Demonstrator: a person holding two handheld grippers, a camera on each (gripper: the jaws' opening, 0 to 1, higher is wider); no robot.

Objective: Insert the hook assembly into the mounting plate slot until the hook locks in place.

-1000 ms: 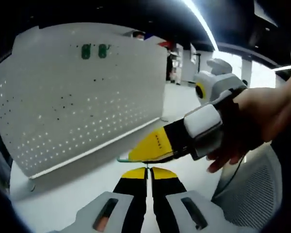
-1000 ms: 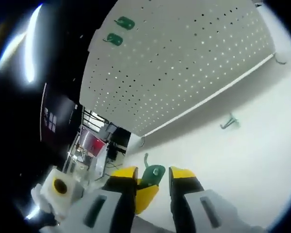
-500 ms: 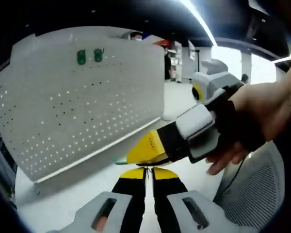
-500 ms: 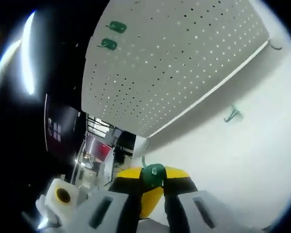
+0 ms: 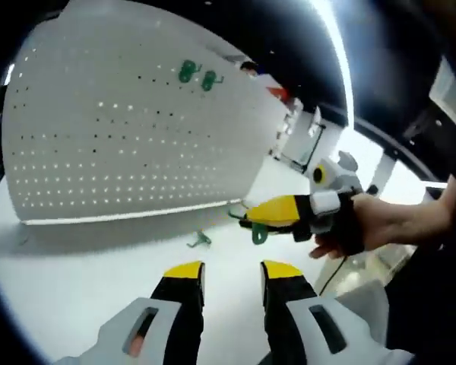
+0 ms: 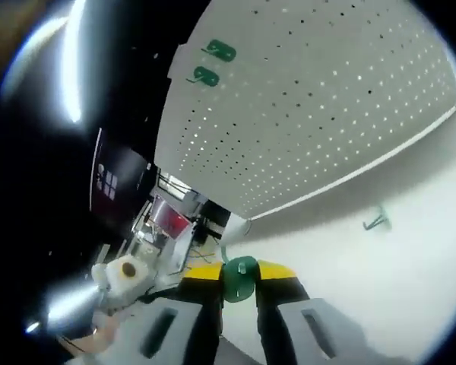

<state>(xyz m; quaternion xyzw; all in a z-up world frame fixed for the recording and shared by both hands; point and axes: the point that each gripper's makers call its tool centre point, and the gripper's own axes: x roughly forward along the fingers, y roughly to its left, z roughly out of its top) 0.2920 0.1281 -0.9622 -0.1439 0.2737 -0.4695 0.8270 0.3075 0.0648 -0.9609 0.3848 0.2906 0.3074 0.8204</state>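
The right gripper point(image 6: 239, 275) clamped a green hook point(image 6: 239, 277) above the white table point(image 6: 410, 274), short of the pegboard point(image 6: 327, 99). The left gripper point(image 5: 232, 274) stood open and empty. Another hook point(image 5: 198, 240), apparently green, lay on the table.

- white tabletop point(image 5: 76, 266), bare surface across the lower left of the left gripper view; also across the lower right of the right gripper view
- long ceiling light strip point(image 5: 336, 46), upper right of the left gripper view; bright streak at upper left of the right gripper view
- white cabinet-like unit point(image 5: 300, 137) right of centre in the left gripper view, background, details blurred
- red item point(image 6: 169, 223) among dark racks and clutter, left of centre in the right gripper view
- dark wall panel with small lit window squares point(image 6: 106, 179), left side of the right gripper view
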